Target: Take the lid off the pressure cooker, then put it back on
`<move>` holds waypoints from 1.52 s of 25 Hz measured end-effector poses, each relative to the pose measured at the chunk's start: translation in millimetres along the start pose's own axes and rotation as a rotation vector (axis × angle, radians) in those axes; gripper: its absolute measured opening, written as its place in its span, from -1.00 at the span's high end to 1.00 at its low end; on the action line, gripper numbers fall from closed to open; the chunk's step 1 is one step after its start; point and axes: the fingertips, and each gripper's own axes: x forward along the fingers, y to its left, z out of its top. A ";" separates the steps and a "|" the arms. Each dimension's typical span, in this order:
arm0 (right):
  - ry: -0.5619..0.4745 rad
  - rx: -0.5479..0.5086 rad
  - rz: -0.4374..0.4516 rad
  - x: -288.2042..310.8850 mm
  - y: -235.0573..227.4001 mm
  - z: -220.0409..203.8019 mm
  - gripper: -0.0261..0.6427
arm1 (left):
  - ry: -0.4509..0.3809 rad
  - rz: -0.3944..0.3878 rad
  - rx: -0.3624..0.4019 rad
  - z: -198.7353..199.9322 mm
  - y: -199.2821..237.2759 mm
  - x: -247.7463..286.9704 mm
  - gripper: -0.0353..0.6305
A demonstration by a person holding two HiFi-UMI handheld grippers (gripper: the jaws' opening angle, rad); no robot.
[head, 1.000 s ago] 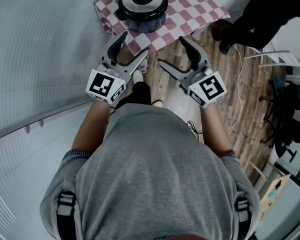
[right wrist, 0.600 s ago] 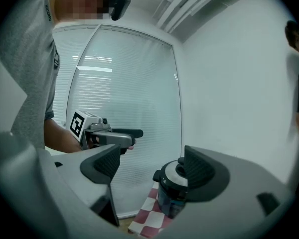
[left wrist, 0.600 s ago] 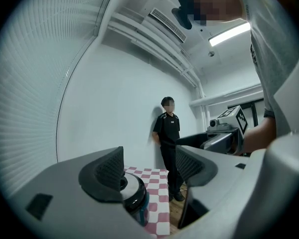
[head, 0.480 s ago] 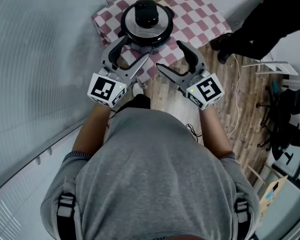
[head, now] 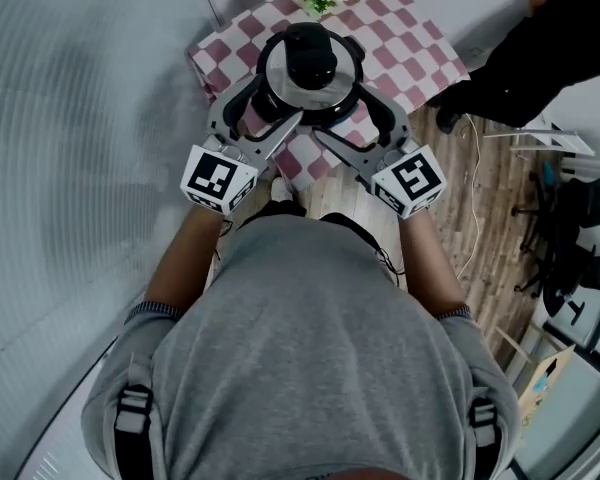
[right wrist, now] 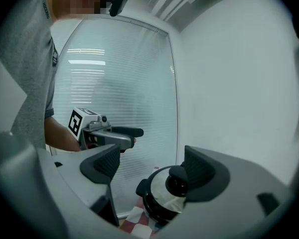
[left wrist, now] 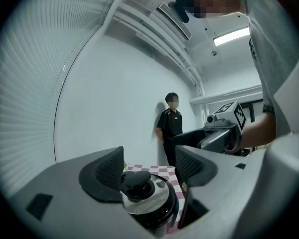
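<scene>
1. In the head view, both claws hide the near rim of the pressure cooker point(head: 276, 68).
2. It stands upright on the checked desk point(head: 410, 38), lid point(head: 332, 84) on, knob point(head: 310, 58) pointing up.
3. The left claw point(head: 270, 103) and right claw point(head: 345, 113) gape empty at its 7 and 5 o'clock.

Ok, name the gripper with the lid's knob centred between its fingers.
The left gripper: in its view the knob sits in the gap between its open fingers. In the right gripper's view a finger half covers it.

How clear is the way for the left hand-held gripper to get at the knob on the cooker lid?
Probably clear, yes. The left hand-held gripper is open, and the knob on the lid lies just ahead, in line with the gap between its jaws, nothing in front of it.
</scene>
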 end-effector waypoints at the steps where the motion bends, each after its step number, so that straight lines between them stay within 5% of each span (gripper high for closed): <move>1: 0.004 0.002 -0.004 3.6 -2.1 -0.8 -0.29 | 0.005 -0.007 0.000 -1.8 4.3 1.8 -0.11; 9: 0.054 0.019 0.005 25.5 -30.7 -13.0 -0.29 | 0.065 -0.014 -0.004 -18.3 32.2 20.4 -0.11; 18: 0.163 -0.024 0.119 55.9 -72.8 -31.4 -0.28 | 0.158 -0.001 0.016 -47.2 49.3 55.0 -0.11; 38: 0.581 -0.261 0.455 90.6 -88.3 -94.6 -0.17 | 0.704 -0.395 0.325 -124.5 32.3 114.2 -0.11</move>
